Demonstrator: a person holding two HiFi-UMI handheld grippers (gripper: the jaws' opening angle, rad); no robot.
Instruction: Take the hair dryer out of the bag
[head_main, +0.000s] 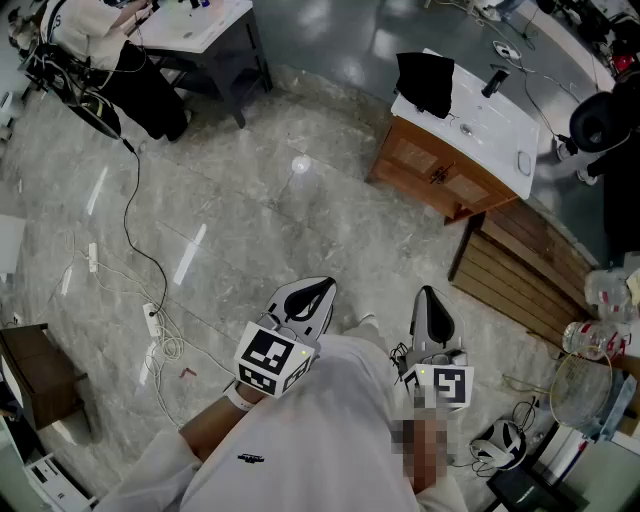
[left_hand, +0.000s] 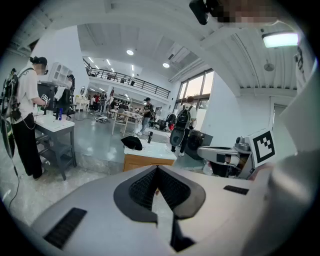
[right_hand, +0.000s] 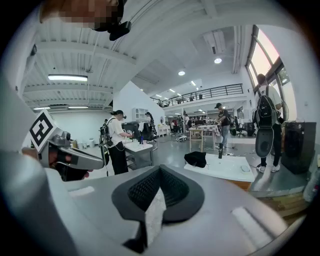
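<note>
— Where are the two tools relative to the wooden cabinet (head_main: 428, 178)?

— Both are well short of it, over the pale stone floor (head_main: 250, 200), and both point toward it. The left gripper (head_main: 318, 292) sits further from the cabinet's front than the right gripper (head_main: 428, 300), which lines up nearer its wooden face.

— How do the jaws stand?

— Each gripper's own view shows its jaws closed right up, the ribbed pads meeting along their length and gripping no object. Neither tool touches the cabinet.

— And the thing they are after?

— The black bag (head_main: 425, 82) lies on the cabinet's white top (head_main: 495, 135), at the end furthest from the wooden slatted platform (head_main: 525, 265). It looks slumped and dark. The hair dryer cannot be made out in any view. A dark upright object (head_main: 495, 80) stands on the same top, apart from the bag, but what it is cannot be told.

— Anything else around the cabinet?

— Well away from it, across the floor, a person (head_main: 95, 30) stands at a grey table (head_main: 200, 25). A thin cable (head_main: 140, 235) trails over the floor on that far side.
</note>
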